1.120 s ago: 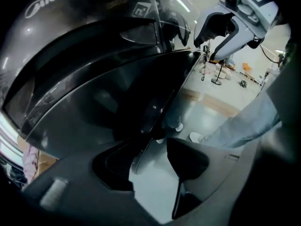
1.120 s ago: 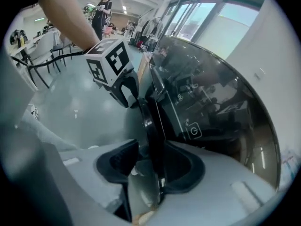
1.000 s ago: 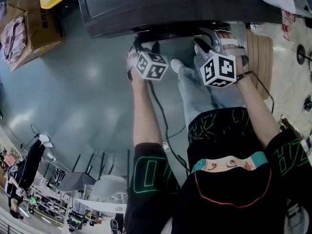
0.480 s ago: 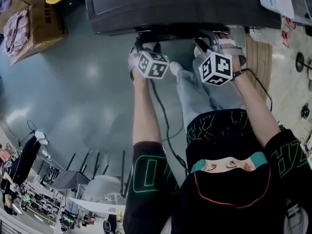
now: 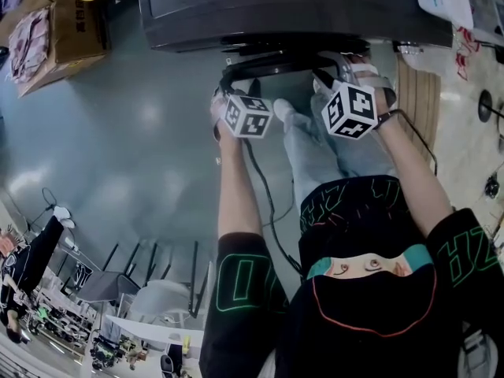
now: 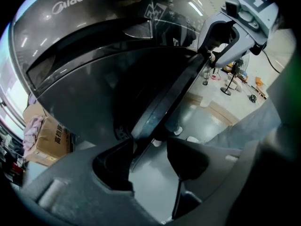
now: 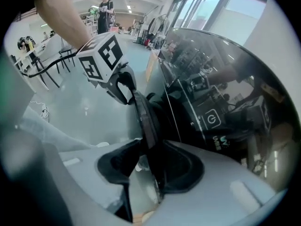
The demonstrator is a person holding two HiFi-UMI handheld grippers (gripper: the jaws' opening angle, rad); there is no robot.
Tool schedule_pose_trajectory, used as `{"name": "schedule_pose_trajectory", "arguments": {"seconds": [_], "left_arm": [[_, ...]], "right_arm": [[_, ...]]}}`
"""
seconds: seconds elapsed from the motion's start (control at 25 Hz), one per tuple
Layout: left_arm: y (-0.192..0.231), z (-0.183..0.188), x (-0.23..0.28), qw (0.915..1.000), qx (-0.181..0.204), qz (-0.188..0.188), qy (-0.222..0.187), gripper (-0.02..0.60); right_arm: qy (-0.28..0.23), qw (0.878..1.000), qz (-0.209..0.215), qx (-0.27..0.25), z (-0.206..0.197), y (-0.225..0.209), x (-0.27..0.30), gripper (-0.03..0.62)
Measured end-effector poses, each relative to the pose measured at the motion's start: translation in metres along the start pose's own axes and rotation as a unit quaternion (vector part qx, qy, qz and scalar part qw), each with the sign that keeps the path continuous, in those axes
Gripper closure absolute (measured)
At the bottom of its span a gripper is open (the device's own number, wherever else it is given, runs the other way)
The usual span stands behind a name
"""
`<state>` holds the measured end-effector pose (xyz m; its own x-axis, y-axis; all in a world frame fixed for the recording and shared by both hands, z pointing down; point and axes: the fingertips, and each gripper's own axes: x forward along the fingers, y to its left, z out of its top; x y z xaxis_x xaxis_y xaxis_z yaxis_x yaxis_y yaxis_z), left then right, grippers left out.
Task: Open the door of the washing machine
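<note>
The dark washing machine (image 5: pixel 283 10) fills the top of the head view. Its round door (image 5: pixel 268 63) stands slightly ajar, the rim bowing out from the front. My left gripper (image 5: pixel 236 85) is at the rim's left end and my right gripper (image 5: pixel 331 73) at its right end. In the left gripper view the door's edge (image 6: pixel 164 102) runs down between the open jaws of my left gripper (image 6: pixel 150 154), against the left pad, with floor showing on the other side. In the right gripper view my right gripper (image 7: pixel 148 159) is shut on the door's rim (image 7: pixel 142 119).
A cardboard box (image 5: pixel 59 30) with cloth in it stands on the floor at the left of the machine. A wooden board (image 5: pixel 417 93) lies on the right. A black cable (image 5: pixel 264 195) trails along my left arm. Chairs and tables (image 5: pixel 150 290) crowd the floor behind me.
The door's rim has come a little away from the machine's front. My left gripper has moved slightly toward me with it and rolled. The right gripper has barely shifted.
</note>
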<state>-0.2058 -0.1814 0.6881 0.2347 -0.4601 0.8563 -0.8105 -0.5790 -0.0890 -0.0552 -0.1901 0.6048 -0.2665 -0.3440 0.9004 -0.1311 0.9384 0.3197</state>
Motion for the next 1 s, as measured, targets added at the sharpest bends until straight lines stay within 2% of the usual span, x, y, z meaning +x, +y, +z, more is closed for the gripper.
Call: {"name": "schedule_pose_trajectory", "arguments": {"seconds": [0.32,0.56,0.84,1.0], "left_arm": [[-0.045,-0.026,-0.016,0.9992,-0.038,0.012,0.004,0.36],[-0.078,-0.049,-0.031,0.9963,-0.084,0.021,0.006,0.364],[-0.117,-0.075,-0.048,0.9876,-0.147,0.053,0.017,0.363],[-0.145,-0.087,-0.058,0.9789,-0.182,0.09,0.018,0.36]], "right_arm": [[0.007,0.999,0.024,-0.041,-0.019,0.029,-0.011,0.438],[0.008,0.996,0.047,-0.08,-0.027,0.053,-0.021,0.437],[-0.015,0.987,0.076,-0.14,-0.034,0.079,-0.032,0.437],[-0.032,0.98,0.087,-0.175,-0.042,0.094,-0.041,0.437]]}}
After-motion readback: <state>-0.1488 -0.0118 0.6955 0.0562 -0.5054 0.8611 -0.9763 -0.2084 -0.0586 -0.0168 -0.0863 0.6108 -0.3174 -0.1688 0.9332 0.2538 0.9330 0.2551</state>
